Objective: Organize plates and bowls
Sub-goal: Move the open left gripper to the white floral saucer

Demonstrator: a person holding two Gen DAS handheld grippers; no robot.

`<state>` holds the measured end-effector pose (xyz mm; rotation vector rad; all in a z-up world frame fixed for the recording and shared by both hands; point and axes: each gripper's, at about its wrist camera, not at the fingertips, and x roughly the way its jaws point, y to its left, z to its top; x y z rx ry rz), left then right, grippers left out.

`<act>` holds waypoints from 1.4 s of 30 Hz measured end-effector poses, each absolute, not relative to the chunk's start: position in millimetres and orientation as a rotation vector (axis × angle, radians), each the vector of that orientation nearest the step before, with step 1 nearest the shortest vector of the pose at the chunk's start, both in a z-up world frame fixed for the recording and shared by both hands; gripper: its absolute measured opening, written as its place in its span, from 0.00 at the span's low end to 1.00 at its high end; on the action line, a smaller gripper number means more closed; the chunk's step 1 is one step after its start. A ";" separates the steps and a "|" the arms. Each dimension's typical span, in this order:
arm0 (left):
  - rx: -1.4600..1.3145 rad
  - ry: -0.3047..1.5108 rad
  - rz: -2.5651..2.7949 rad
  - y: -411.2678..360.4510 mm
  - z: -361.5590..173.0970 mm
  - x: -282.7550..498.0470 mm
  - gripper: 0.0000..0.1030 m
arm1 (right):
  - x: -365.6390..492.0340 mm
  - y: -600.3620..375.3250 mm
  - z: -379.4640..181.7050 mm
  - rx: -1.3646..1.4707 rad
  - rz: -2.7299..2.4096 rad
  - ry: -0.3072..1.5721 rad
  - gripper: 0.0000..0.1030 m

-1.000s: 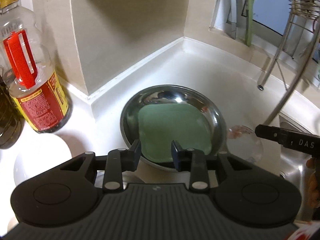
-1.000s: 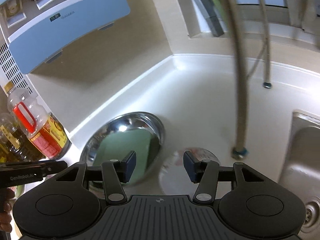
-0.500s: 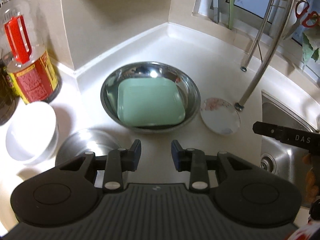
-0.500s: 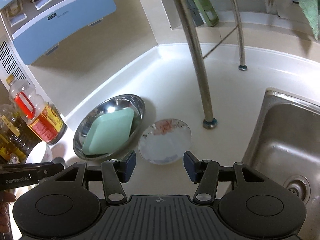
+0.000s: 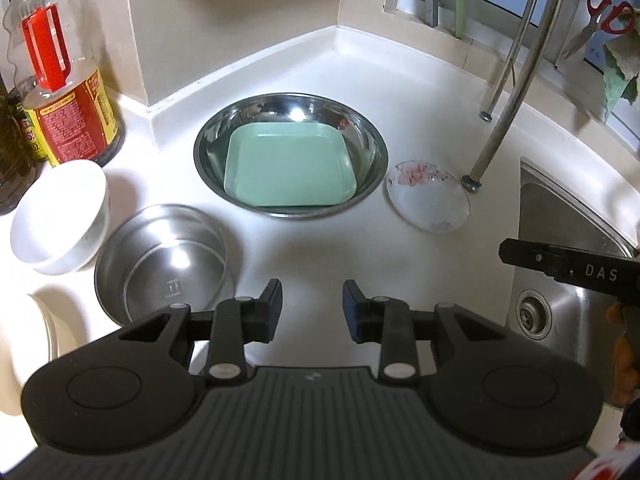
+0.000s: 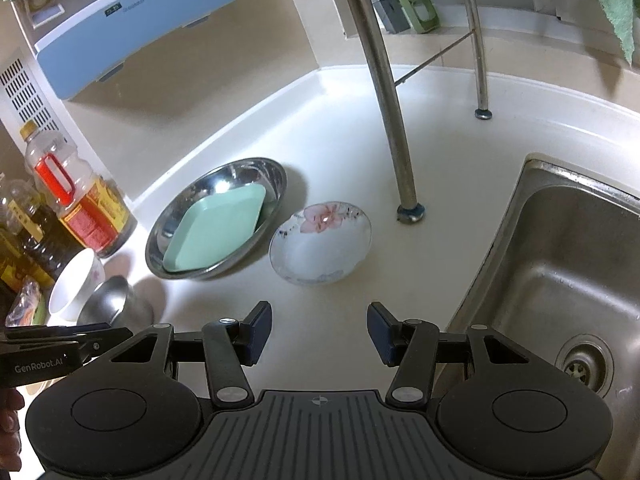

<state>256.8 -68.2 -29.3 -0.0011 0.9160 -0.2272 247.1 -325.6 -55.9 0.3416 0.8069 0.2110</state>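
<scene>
While both tools hang over the white surface (image 5: 420, 92), neither one has hold of anything. Left tool (image 5: 312, 308) has its jaws parted with a modest gap and only bare surface between them; right tool (image 6: 318, 332) is spread noticeably wider, also empty.

Using the big shiny steel bowl (image 5: 362, 128) as the landmark: a pale green square plate (image 5: 290, 168) sits inside it, lying flat on the bottom. Just to the right of that bowl, close but I can't tell if they touch, is a small white round dish with a pink flower print (image 5: 428, 200). Down-left of the bowl is a smaller steel bowl (image 5: 164, 264), and pressed up beside that is a white ceramic bowl (image 5: 60, 216), tilted a bit. Further left of the big bowl stands a clear oil bottle with a red handle and red label (image 5: 60, 80). Right of the flower dish is a metal rack leg (image 5: 504, 116), then the steel sink (image 6: 560, 280).
</scene>
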 end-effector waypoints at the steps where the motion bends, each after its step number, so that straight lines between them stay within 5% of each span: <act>1: -0.002 0.918 -0.225 -68.6 -29.8 255.0 0.29 | 246.4 -325.3 -56.3 0.338 0.214 0.812 0.52; 42: 0.018 1.001 -0.251 -83.3 -50.9 225.4 0.31 | 212.7 -312.1 -75.6 0.268 0.248 0.964 0.52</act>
